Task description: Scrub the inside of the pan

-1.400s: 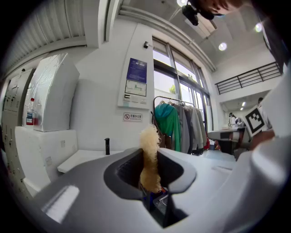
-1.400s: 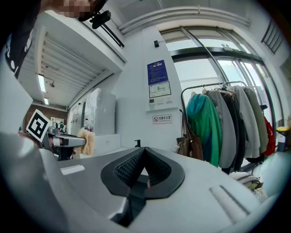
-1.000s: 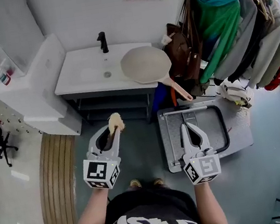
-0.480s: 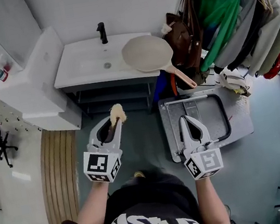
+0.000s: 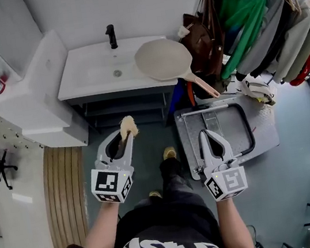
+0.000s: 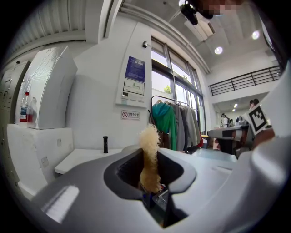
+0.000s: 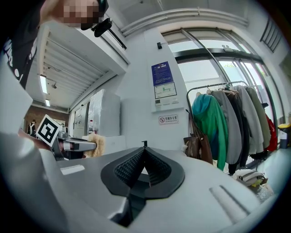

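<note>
The left tongs [image 5: 125,136] are clamping shut on a pale, fuzzy scrubber [image 5: 128,125]. Its tuft is sticking out past their tips and its lower part is sitting in the hollow between the jaws. Gripping it this way is leaving the bristly end free to meet the pan's surface. The right tongs [image 5: 204,133] are closed tip to tip and carrying nothing, as their own view shows. They are probably being kept free to steady the pan.

The pan [image 5: 162,60] is lying well ahead of both tongs, between the lines they are pointing along and somewhat nearer the right one. It is resting on the right end of the white worktop [image 5: 87,81]. Its handle [image 5: 201,87] is jutting out past the edge, back toward the right tongs. That overhang is making the handle the easy part to catch.

Further ahead of the left tongs, a black tap [image 5: 111,37] is standing at the back of the worktop. A flat trolley [image 5: 261,133] is lying on the floor just beside and under the right tongs. Coats [image 5: 255,17] are hanging beyond the trolley, out to the right.

Both tongs are being held roughly level and side by side at carrying height, well apart from the pan. Judging by this, the scrubbing is not yet starting and the gap to the worktop needs closing first. The trolley underfoot may be a tripping risk.
</note>
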### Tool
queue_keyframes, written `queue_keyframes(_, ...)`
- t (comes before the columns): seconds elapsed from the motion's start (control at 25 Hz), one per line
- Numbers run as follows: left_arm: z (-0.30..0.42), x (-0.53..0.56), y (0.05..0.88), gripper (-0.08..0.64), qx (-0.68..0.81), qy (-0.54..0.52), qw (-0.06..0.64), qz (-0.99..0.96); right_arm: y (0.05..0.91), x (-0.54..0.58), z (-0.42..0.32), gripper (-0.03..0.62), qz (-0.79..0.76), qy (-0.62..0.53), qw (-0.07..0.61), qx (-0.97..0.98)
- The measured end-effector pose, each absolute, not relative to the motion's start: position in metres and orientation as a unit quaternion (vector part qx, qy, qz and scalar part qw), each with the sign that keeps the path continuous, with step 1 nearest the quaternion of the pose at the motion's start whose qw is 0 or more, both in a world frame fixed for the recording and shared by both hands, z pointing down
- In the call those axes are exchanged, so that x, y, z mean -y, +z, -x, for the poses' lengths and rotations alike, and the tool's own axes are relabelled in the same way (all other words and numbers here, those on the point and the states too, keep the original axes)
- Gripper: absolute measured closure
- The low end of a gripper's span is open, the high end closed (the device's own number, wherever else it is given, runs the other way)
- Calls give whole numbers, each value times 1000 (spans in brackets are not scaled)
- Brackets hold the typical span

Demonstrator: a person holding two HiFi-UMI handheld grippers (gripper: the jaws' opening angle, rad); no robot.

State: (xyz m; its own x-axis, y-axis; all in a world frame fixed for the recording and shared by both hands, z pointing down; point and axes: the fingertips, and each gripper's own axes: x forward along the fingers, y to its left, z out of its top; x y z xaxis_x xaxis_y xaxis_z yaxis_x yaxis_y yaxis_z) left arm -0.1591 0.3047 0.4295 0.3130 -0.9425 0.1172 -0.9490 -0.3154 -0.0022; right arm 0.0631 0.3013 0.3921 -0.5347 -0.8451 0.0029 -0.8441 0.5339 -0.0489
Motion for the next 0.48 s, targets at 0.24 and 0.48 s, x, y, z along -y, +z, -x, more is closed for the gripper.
queue_keyframes(0.24, 163, -278, 429, 488, 583, 47, 29, -810, 397, -275, -60, 583, 484, -22, 18, -875)
queue_keyframes(0.48, 165, -236, 428, 488, 583, 41, 26, -811, 392, -234, -57, 584, 482, -10, 12, -876)
